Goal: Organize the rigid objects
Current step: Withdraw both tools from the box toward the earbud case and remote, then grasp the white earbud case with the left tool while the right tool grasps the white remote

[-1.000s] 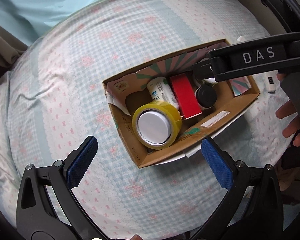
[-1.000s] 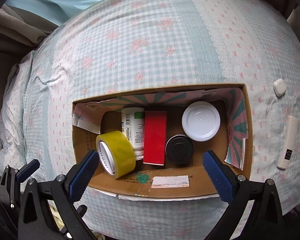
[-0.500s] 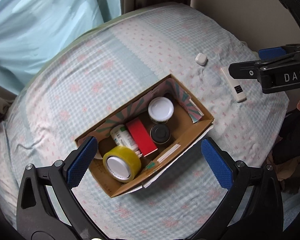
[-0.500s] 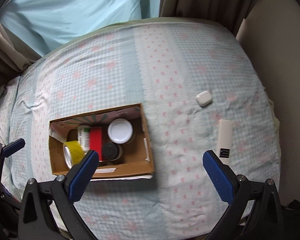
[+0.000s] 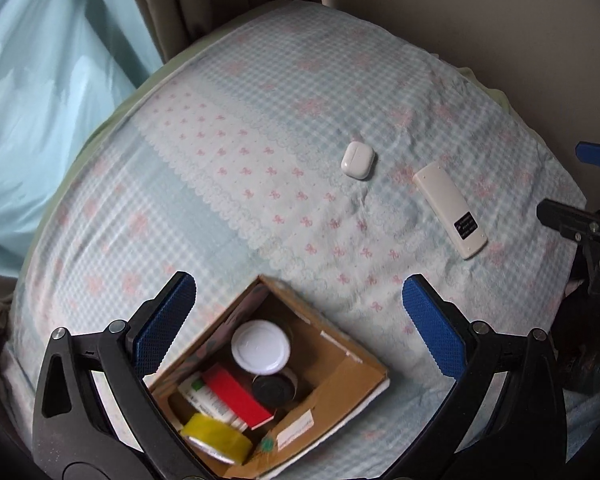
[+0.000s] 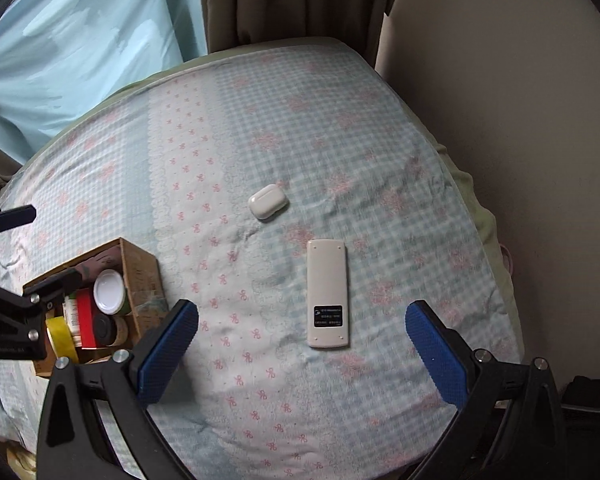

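The white remote (image 6: pixel 327 293) is lying flat on the bedspread (image 6: pixel 260 128), framed by the right gripper (image 6: pixel 302 334), whose jaws are spread wide and empty. It looks light, stiff and a bit slick, so it's probably best pinched across its long edges, mid-length.

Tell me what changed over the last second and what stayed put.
Both tools pulled up and away from the brown cardboard box. The right tool swung right and now hangs open over the white remote control; the left tool is open above the box. Nothing was grasped or released. The box contents, remote and white earbud case lie unmoved.
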Tool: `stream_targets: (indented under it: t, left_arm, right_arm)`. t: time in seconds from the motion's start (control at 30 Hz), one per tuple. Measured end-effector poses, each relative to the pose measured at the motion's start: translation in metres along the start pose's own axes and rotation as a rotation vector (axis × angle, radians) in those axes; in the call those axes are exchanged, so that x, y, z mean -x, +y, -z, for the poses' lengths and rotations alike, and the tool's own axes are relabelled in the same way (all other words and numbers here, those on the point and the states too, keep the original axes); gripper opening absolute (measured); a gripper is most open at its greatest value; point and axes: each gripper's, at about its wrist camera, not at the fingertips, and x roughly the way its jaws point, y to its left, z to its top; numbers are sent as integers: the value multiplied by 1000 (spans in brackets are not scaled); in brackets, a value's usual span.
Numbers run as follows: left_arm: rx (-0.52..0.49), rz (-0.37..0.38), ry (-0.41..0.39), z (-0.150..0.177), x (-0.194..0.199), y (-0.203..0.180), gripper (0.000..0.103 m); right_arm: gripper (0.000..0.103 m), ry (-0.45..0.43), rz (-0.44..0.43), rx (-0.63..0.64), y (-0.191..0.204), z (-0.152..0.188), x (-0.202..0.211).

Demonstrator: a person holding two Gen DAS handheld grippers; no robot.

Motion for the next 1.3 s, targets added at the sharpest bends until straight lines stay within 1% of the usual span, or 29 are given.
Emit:
stream_targets:
  t: [0.07,0.13,0.27,0.43,0.63,0.67,0.7,0.77,0.83,0.9,1.0,1.13,1.2,1.3]
  left_arm:
    - [-39,21,1,-23,-27,-12,103]
    - [-85,19,9,-43,-56,-23,102]
    - [-180,24,32,-72,-107,-46,102]
    - [-273,43,84,-95,-164,-67,102]
    - [-328,66,166,-116,-222,-79,101]
    - [-343,65,174,-119,-230,-81,100]
    - [-356,66,184,-121,-237,-83,99]
    - [-383,72,207,-125,-250,-87,91]
    - [-404,75,227,-127,-261,-91,85]
    - [-415,90,245,-129,-268,-95,84]
    - [-457,92,243,-130,-273,-104,83]
    - [-458,104,238,-132,-276,-105,83]
    - [-460,106,234,-132,-276,-104,83]
    - [-464,106,234,-130,-275,-104,80]
  right_arm:
    - [103,1,18,-17,-11,2,-21]
    - [103,4,14,-42,-20,5,-40]
    - [103,42,-2,-105,-33,14,-77]
    - [103,98,0,-110,-31,24,-120]
    - [103,160,19,-121,-29,25,-162]
    - [101,173,25,-123,-29,23,-169]
    - [96,184,30,-122,-29,22,-175]
    - [94,219,50,-113,-28,19,-189]
    - [91,245,51,-122,-30,17,-201]
    - [89,274,45,-142,-33,16,-212]
    - [88,301,36,-164,-38,16,-224]
    - [77,331,38,-166,-41,18,-237]
    - [76,336,31,-172,-43,19,-239]
    - [76,337,33,-166,-44,18,-238]
